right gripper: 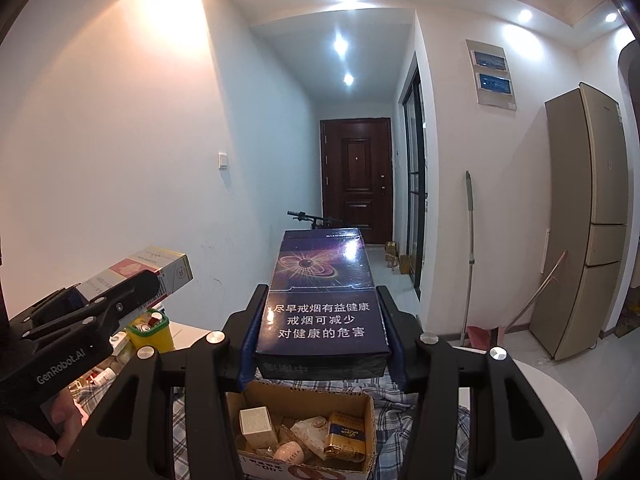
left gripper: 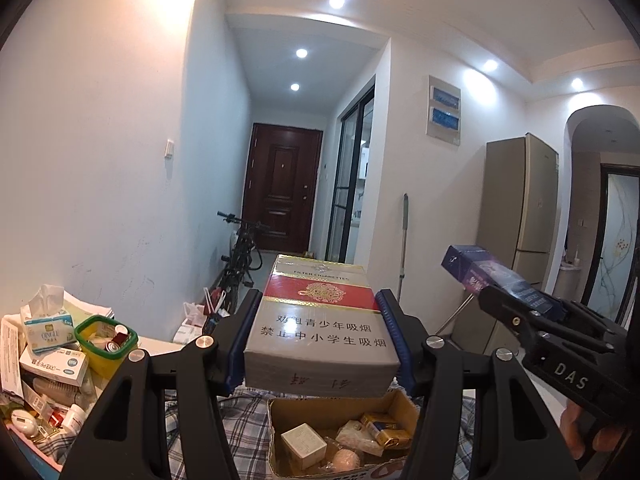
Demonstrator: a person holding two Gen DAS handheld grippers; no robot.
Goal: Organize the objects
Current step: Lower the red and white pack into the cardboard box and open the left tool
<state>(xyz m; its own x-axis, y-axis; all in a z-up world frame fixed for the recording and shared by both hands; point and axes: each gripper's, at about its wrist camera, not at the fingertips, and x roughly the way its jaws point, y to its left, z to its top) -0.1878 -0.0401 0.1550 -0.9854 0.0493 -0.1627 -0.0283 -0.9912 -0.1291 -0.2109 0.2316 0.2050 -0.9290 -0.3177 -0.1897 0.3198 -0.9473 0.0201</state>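
Note:
My left gripper (left gripper: 320,320) is shut on a long red, white and grey cigarette carton (left gripper: 320,320), held level above an open cardboard box (left gripper: 394,404). That same carton (right gripper: 152,268) and the left gripper (right gripper: 120,304) show at the left of the right wrist view. My right gripper (right gripper: 320,320) is shut on a dark blue cigarette carton (right gripper: 320,300), also hovering over the cardboard box (right gripper: 360,400). The blue carton (left gripper: 492,276) and right gripper (left gripper: 520,312) appear at the right of the left wrist view. The box holds several small packs and a white box.
A checked cloth (left gripper: 248,432) lies under the box. To the left sit a yellow-green tub (left gripper: 104,344), a tissue pack (left gripper: 46,320) and a heap of small medicine boxes. Beyond are a bicycle (left gripper: 240,256), a brown door (right gripper: 356,176), a mop (right gripper: 470,256) and a fridge (right gripper: 588,216).

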